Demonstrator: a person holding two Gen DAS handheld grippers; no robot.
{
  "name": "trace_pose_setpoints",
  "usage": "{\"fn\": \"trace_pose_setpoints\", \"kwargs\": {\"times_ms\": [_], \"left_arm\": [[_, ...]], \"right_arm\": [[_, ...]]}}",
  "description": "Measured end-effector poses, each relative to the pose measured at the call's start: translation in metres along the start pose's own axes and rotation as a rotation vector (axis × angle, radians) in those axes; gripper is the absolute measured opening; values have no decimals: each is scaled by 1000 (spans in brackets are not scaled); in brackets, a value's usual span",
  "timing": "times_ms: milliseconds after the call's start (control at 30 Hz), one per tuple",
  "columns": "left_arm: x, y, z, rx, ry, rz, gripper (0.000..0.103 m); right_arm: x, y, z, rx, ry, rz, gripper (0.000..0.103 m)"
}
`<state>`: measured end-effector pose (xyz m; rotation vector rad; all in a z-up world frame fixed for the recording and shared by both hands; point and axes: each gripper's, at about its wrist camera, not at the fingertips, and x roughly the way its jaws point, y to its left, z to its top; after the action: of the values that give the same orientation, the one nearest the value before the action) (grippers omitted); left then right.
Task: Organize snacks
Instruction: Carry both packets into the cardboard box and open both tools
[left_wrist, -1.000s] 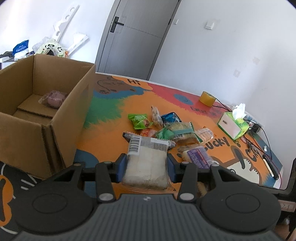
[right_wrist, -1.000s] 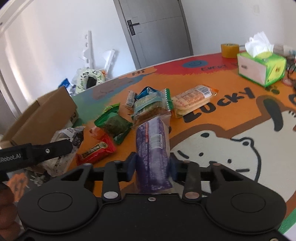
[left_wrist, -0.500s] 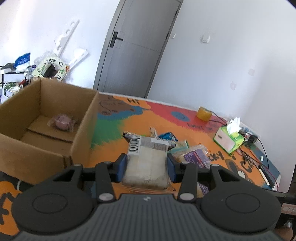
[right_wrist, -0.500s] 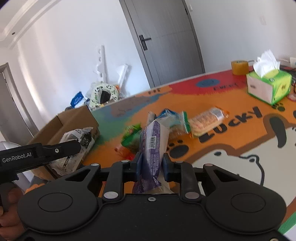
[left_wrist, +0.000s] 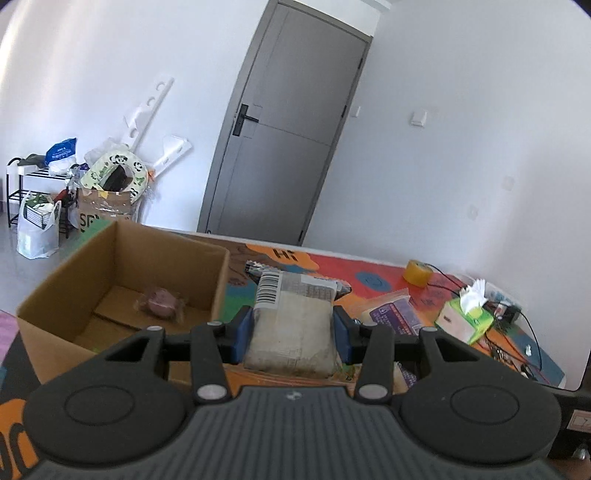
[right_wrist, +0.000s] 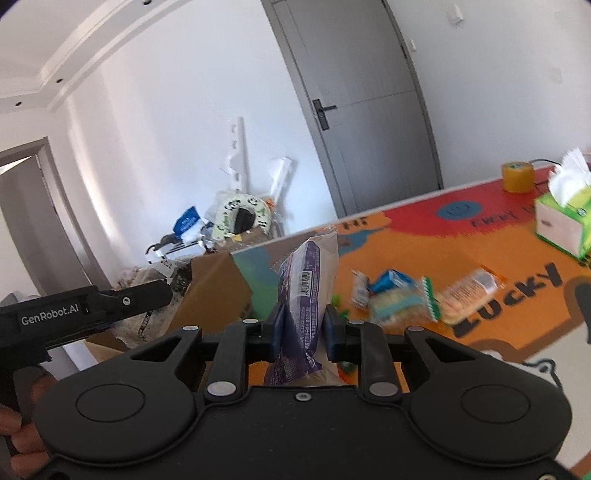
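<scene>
My left gripper (left_wrist: 292, 334) is shut on a pale wrapped snack block with a barcode label (left_wrist: 293, 325), held in the air just right of an open cardboard box (left_wrist: 74, 266). One pinkish wrapped snack (left_wrist: 160, 302) lies on the box floor. In the right wrist view my right gripper (right_wrist: 303, 332) is shut on a purple snack packet (right_wrist: 308, 291), lifted above the mat. The left gripper's body (right_wrist: 85, 314) shows at that view's left edge, in front of the box (right_wrist: 214, 291). Several loose snacks (right_wrist: 406, 299) lie on the colourful mat (right_wrist: 461, 236).
A green tissue box (left_wrist: 463, 319) and a yellow tape roll (left_wrist: 417, 272) stand at the mat's far right, with cables and small devices (left_wrist: 506, 314) beyond. A grey door (left_wrist: 284, 147) and a heap of bags and boxes (left_wrist: 74, 192) sit behind the cardboard box.
Both grippers have risen with their snacks and tipped up, so more wall and door show. The right jaws squeezed tighter on the purple packet. The box now sits lower in the left view.
</scene>
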<state>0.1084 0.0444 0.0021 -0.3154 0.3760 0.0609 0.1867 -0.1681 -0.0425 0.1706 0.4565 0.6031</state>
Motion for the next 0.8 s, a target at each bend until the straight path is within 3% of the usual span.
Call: {"fn": "trace_pose_setpoints", "kwargs": {"times_ms": [533, 800], "left_arm": [[-15, 42, 28, -35, -76, 102, 45], [-2, 73, 34, -73, -60, 154, 45]], "right_arm": [[35, 43, 16, -26, -14, 128, 22], [53, 67, 23, -39, 4, 170, 23]]}}
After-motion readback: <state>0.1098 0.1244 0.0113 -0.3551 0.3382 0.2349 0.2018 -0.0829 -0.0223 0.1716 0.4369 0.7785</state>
